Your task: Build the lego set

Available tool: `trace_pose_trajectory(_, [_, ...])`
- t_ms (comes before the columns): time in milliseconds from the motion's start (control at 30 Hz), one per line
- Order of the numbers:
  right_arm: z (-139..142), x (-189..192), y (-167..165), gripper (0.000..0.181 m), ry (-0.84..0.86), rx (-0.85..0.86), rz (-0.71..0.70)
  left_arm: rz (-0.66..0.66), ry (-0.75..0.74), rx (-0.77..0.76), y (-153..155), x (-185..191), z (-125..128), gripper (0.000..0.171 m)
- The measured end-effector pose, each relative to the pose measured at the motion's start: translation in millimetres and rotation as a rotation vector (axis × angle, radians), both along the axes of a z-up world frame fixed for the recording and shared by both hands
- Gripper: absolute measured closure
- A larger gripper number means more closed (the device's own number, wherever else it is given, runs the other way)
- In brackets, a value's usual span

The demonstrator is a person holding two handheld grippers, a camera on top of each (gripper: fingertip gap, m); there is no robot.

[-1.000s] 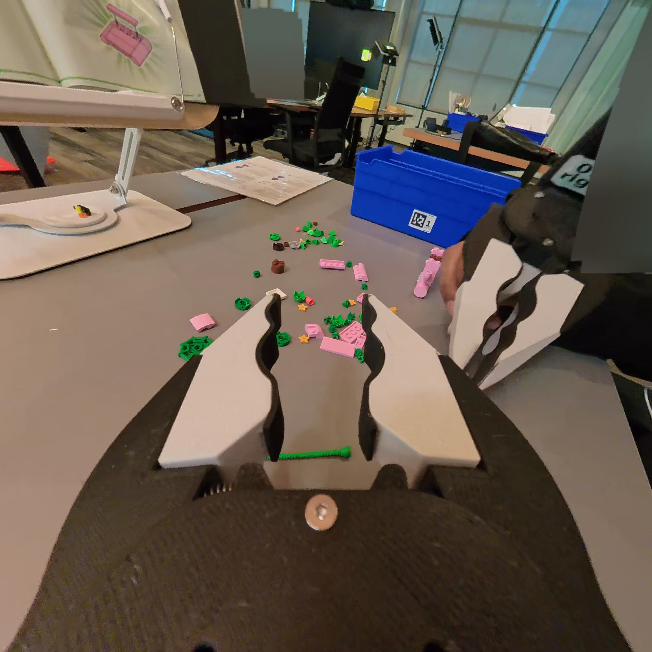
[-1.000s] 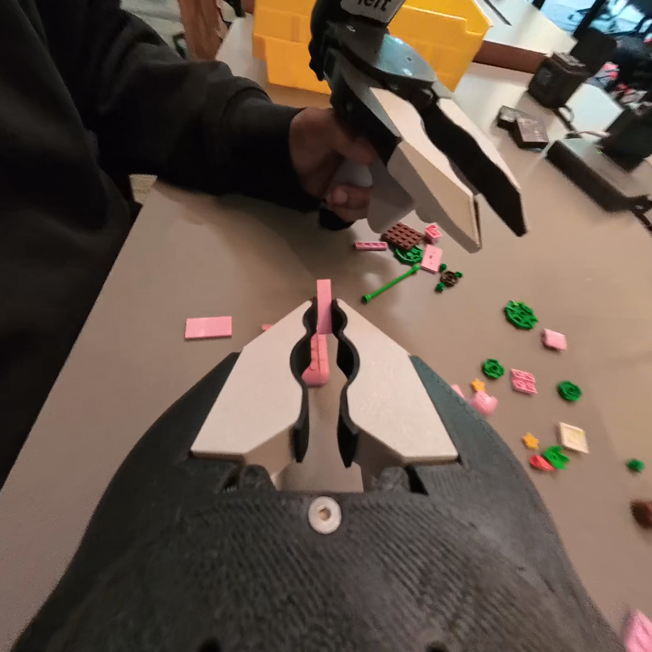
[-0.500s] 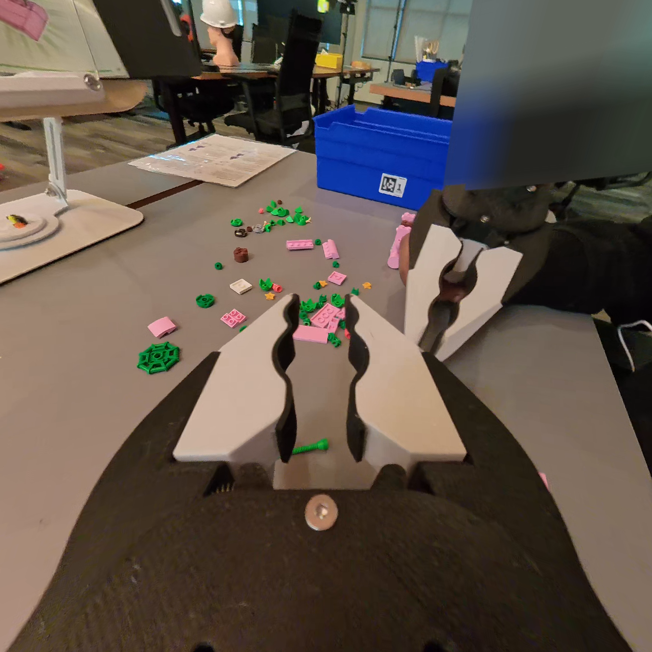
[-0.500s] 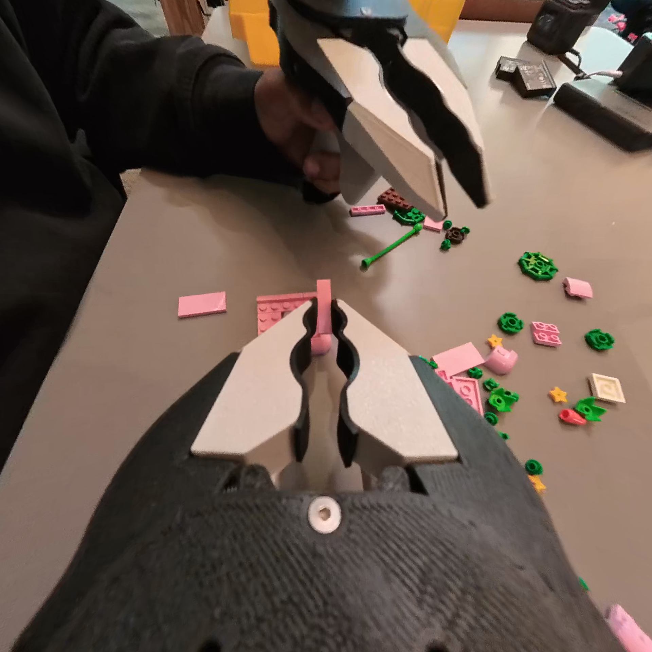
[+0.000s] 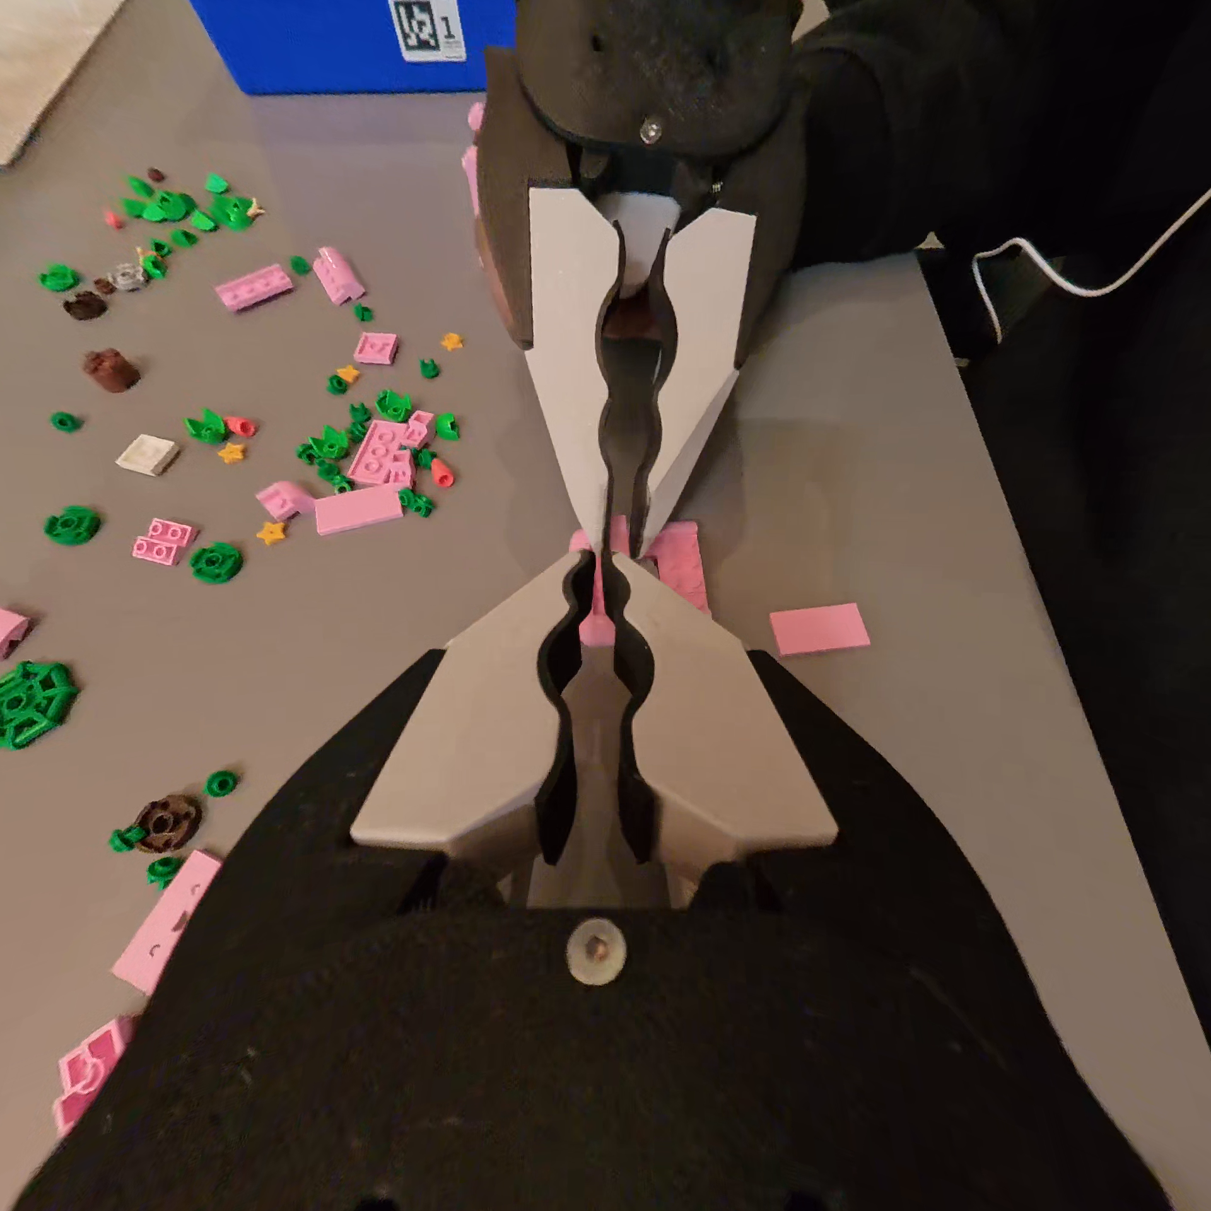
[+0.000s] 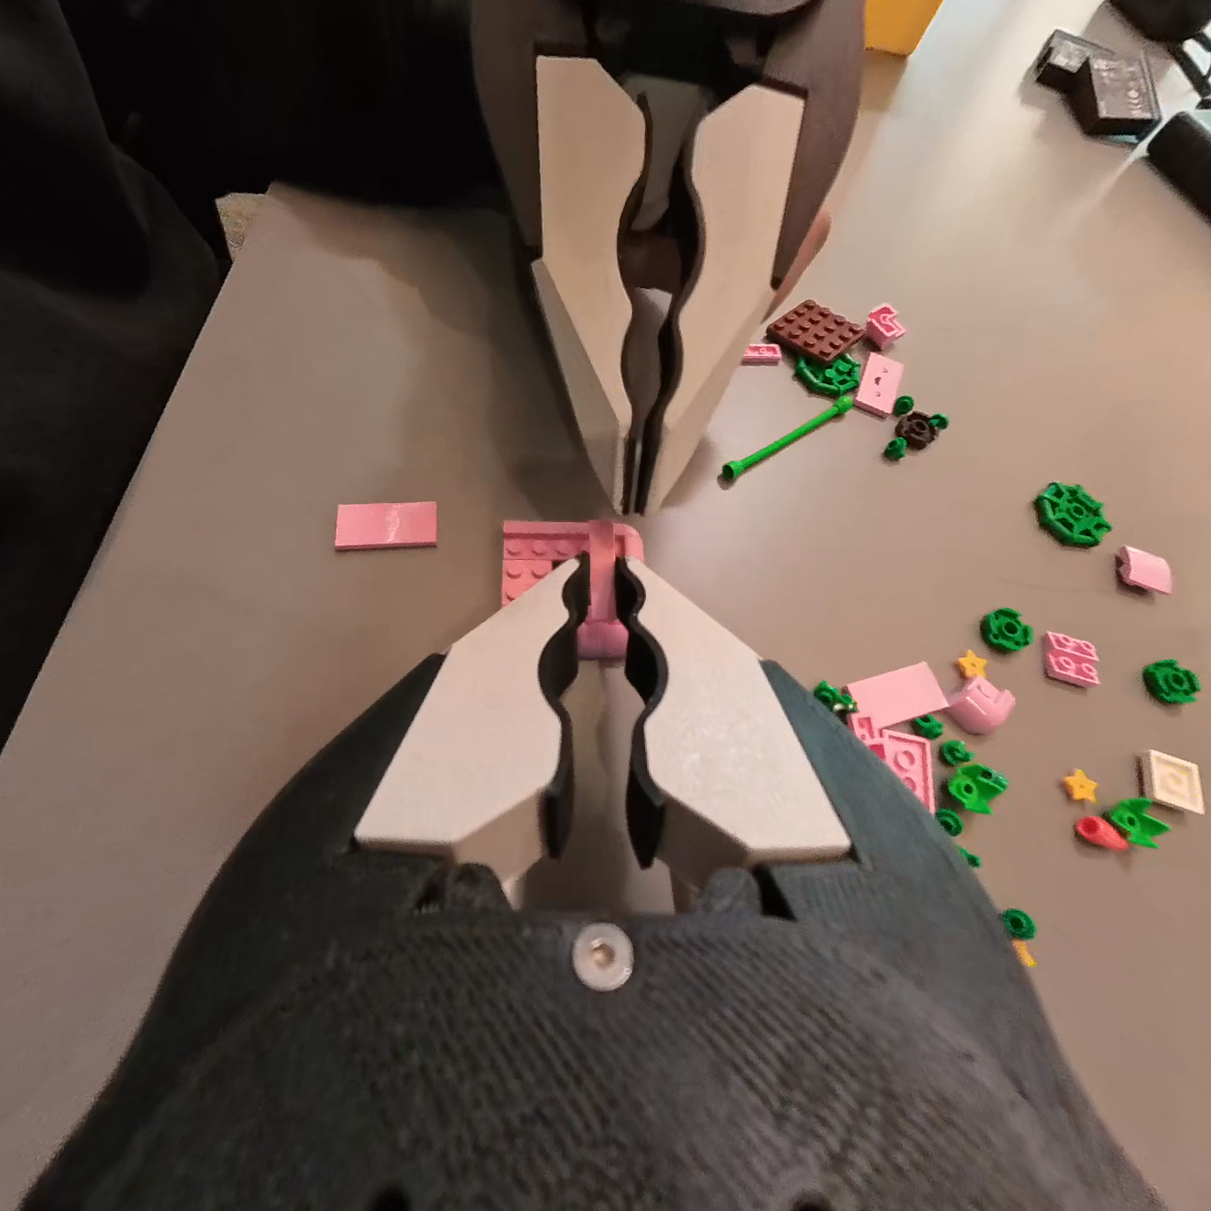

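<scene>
Seating the wall piece

My right gripper [image 6: 599, 563] pinches the upright pink plastic lego plate [image 6: 601, 593]; my closed, empty left gripper [image 6: 634, 508] waits at twelve o'clock.

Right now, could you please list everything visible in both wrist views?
Studded plate: one, pink, mid-table under the gripper tips.
Upright piece: one, pink, clamped over the plate.
Smooth tile: one, pink, beside the plate.
Brown plate: one, brown, studded, among the loose parts.
Bar: one, green, near the brown plate.
Small loose pieces: many, pink, green, yellow, red, brown, scattered.
Bin: one, blue, far edge.
Table: one, grey.
Sleeve: black, behind the right gripper.
Left gripper: jaws nearly together at the plate.
Right gripper: shut on the upright piece.
</scene>
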State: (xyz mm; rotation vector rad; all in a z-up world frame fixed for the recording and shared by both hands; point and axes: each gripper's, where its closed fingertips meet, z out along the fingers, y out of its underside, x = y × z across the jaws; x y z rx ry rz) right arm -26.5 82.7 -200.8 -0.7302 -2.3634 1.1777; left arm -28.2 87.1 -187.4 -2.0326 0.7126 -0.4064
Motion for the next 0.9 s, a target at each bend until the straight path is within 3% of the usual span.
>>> trace_pose_trajectory(100, [-2.3,-0.6,-1.2,0.175,0.003,0.021,0.004,-0.003,-0.024,-0.058,-1.1,-0.4,-5.9,0.162])
trace_pose_trajectory(633, [-8.7,-5.7,5.4,0.173,0.014,0.079,-0.035,0.006,-0.005,-0.100,-0.5,-1.5,-13.4,0.161])
trace_pose_trajectory(900, [0.0,-2.3,11.8,0.177,0.013,0.017,-0.047,-0.009,-0.014,-0.135,-4.0,-0.4,-16.7,0.156])
